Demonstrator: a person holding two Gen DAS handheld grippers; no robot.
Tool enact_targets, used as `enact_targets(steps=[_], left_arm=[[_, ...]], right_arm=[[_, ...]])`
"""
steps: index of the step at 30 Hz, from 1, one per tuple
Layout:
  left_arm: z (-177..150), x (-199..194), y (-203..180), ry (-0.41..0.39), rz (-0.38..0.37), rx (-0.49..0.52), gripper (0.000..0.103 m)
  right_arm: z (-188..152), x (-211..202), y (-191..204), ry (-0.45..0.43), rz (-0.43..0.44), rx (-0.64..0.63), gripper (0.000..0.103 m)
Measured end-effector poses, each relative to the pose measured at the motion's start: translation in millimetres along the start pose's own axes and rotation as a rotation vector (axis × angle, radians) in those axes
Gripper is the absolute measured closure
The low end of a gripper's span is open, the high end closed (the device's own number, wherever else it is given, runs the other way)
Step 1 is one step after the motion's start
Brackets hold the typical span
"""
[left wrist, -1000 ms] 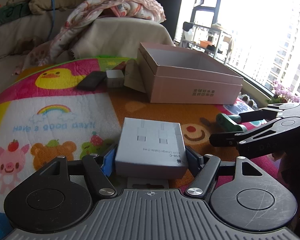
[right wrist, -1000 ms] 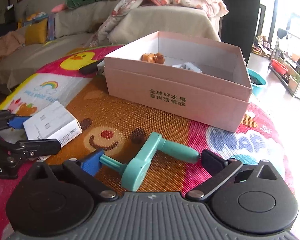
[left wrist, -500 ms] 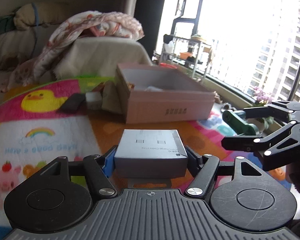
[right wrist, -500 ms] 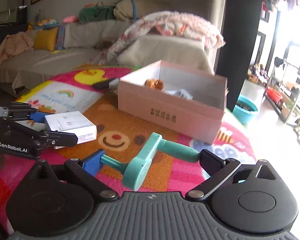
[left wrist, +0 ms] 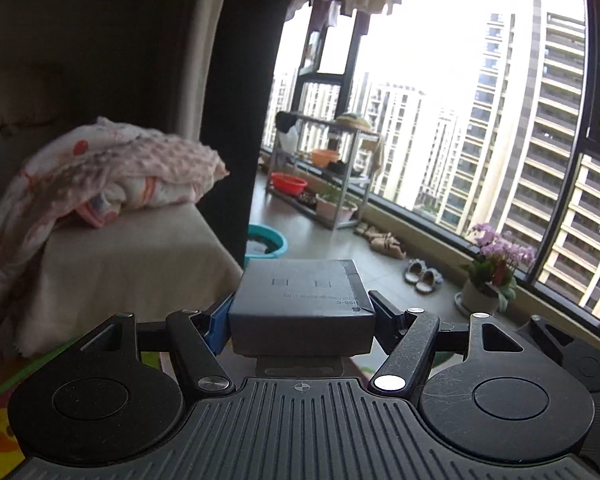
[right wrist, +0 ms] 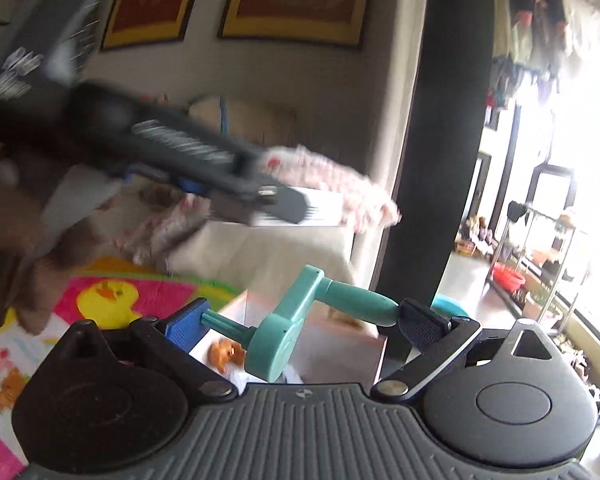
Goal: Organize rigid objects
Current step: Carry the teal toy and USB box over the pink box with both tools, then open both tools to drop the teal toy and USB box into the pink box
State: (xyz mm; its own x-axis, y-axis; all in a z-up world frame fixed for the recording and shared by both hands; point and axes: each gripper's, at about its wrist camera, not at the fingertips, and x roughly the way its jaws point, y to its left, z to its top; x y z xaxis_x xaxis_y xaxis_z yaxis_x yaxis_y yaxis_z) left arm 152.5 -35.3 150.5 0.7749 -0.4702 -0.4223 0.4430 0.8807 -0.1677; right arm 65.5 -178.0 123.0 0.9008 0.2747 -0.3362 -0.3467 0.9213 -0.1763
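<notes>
- Both tongs were loaded: the left gripper (left wrist: 302, 314) clamped the white cable box (left wrist: 300, 304) between its pads, one pressed against each side face, and the right gripper (right wrist: 304, 320) pinched the teal crank handle (right wrist: 300, 326) end to end.
- In the left wrist view the cable box sat level in the air, its printed top face turned up, well above the floor by the window; behind it stood a teal basin (left wrist: 266, 242), a metal rack (left wrist: 328, 168) and a potted purple flower (left wrist: 494, 266).
- The crank handle's thin shaft met the blue left pad (right wrist: 184, 322), and the rounded tip of its grip met the dark right pad (right wrist: 422, 322); its round hub hung low between them.
- Directly under the crank handle lay the open pink box (right wrist: 332, 344), with a small orange toy (right wrist: 224, 354) on its floor.
- From the right wrist view the left gripper (right wrist: 260, 196) appeared blurred, up and to the left, with the cable box (right wrist: 320, 210) in its grip, raised above the pink box.
- A cartoon play mat (right wrist: 104, 300) with a yellow duck lay left of the pink box, and a pink blanket (left wrist: 112, 172) was heaped on the sofa behind.
</notes>
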Motion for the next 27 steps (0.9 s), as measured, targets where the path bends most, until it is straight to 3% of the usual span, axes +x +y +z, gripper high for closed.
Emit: enact_targets(steps=[7,11,15,20,23,27], left_arm=[[-28,58,23,0.097,-0.002,-0.026,0.030],[-31,62,34,0.073,-0.006,-0.035,0.032],[-30,35,46,0.005,0.033,-0.040,0.032],[-42,-15,89,-0.059,0.157,-0.080,0.032],[-61,-38,122,-0.024,0.222,-0.139,0.032],[-96,-45,148,0.104,0.233,-0.150,0.032]], right_arm=[[-29,45,1,0.046,-0.003,0.017,0.003],[-38,60,-2,0.044,-0.059,0.060,0.003],[-51,59,-5,0.064,-0.043,0.091,0.003],[-60,36,-6,0.089,0.001,0.100,0.003],[-71,7,-1,0.107,0.031,0.100,0.003],[-90,-9,12,0.186,0.087,0.116,0.003]])
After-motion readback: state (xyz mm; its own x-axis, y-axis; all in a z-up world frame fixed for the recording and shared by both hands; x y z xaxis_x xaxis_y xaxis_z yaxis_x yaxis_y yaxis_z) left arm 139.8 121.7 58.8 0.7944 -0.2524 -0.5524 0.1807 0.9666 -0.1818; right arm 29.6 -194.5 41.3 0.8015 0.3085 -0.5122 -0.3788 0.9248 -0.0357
